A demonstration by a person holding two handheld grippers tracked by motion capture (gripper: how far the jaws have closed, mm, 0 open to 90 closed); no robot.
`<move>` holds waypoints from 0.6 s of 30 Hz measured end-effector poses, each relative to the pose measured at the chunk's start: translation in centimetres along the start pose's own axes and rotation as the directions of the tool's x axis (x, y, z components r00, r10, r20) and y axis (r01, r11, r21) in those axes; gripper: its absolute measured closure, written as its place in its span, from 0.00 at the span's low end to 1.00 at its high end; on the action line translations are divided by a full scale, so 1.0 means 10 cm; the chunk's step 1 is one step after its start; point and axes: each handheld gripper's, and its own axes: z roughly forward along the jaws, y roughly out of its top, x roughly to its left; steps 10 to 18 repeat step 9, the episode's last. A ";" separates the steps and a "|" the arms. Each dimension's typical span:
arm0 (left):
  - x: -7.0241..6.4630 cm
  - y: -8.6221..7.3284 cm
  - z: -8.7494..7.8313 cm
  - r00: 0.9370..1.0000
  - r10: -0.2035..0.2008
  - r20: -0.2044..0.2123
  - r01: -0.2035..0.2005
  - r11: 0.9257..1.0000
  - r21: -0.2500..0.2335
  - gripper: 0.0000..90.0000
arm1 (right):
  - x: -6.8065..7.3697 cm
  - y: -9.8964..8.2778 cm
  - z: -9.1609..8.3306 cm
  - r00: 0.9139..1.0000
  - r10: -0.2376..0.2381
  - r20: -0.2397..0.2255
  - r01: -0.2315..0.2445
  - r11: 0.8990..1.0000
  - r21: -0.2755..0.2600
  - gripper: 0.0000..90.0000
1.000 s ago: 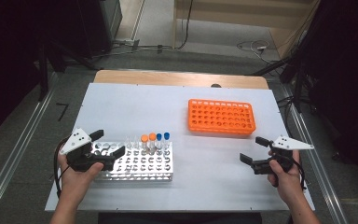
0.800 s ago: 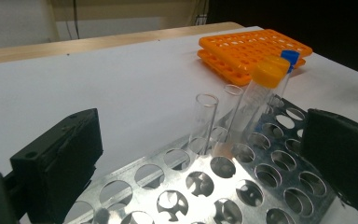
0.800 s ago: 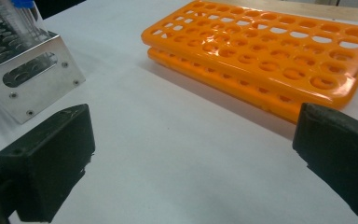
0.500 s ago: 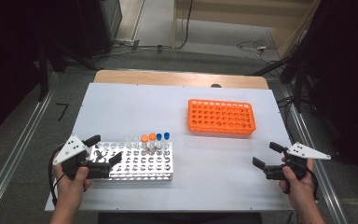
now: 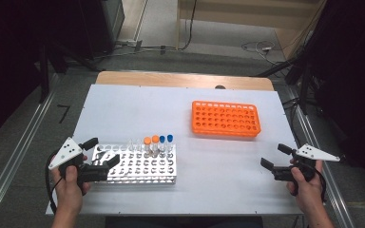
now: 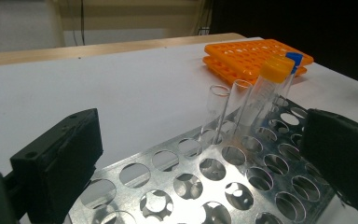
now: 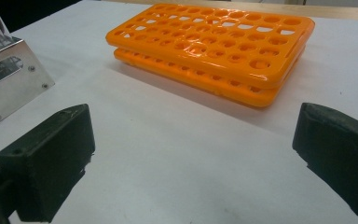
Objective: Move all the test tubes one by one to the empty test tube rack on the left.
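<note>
Our left tongs (image 5: 103,153) hang wide open and empty over the near-left corner of the metal rack (image 5: 138,166). Right tongs (image 5: 276,159), also wide and empty, hover low over bare table (image 5: 218,180). We judge the step a reach for a tube: approach level, straddle one only. The capped tubes (image 5: 155,143) stand in the rack's far row, ahead of the left tongs. Beyond lies the orange rack (image 5: 225,118).
</note>
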 end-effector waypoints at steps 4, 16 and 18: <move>0.01 -0.01 0.00 1.000 0.002 0.002 -0.002 1.000 0.000 0.00 | 0.02 0.00 0.02 1.000 -0.010 -0.002 0.010 1.000 0.005 0.00; 0.01 -0.01 0.01 1.000 0.000 0.005 0.000 1.000 0.003 0.00 | 0.02 0.00 0.03 1.000 -0.012 -0.004 0.012 1.000 0.006 0.00; 0.01 -0.01 0.01 1.000 0.000 0.005 0.000 1.000 0.003 0.00 | 0.02 0.00 0.03 1.000 -0.012 -0.004 0.012 1.000 0.006 0.00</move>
